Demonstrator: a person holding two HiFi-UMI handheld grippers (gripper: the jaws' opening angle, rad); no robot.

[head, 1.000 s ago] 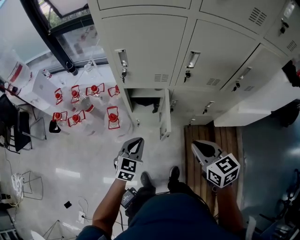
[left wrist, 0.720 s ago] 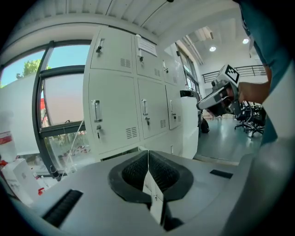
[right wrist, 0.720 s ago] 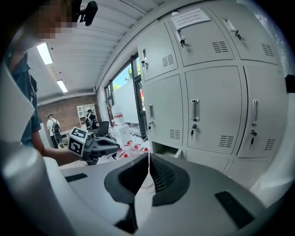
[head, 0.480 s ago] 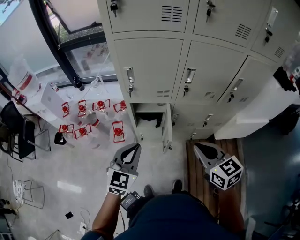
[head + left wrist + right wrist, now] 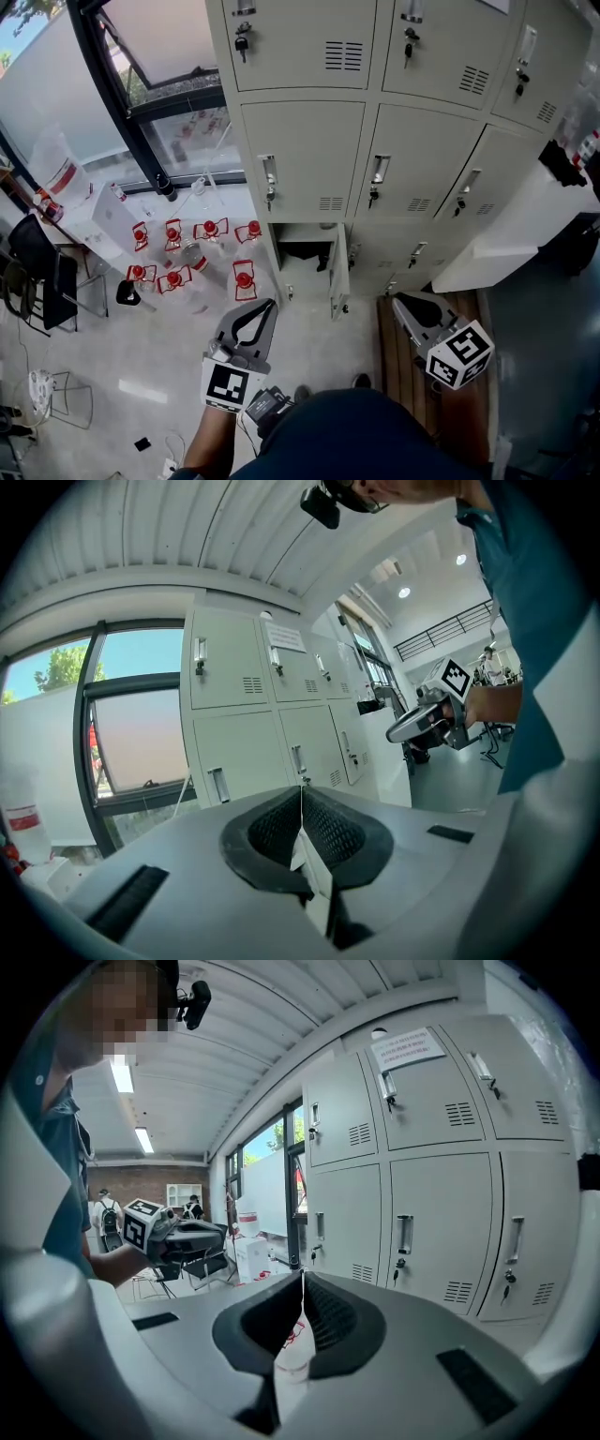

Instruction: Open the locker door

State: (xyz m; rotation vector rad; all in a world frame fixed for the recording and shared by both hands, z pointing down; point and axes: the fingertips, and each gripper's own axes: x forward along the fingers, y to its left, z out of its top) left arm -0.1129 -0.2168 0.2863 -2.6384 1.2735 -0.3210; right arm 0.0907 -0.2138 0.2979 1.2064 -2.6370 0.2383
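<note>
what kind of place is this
Probably a locker area in a workplace: a bank of pale metal lockers with keys in their locks, a big window alongside, and red-capped bottles on the floor.

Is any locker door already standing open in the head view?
Yes: one bottom-row locker door is swung outward, exposing its compartment; the neighbouring doors are shut.

The lockers (image 5: 300,150) look like smooth painted sheet metal in matt cream, with bright polished metal handles (image 5: 269,175). The pale floor (image 5: 159,347) is glossy and reflective. Beside it lie brown wooden slats (image 5: 394,361). The left tool (image 5: 301,794) and right tool (image 5: 302,1277) are matt grey plastic with black ribbed pads (image 5: 328,827).
</note>
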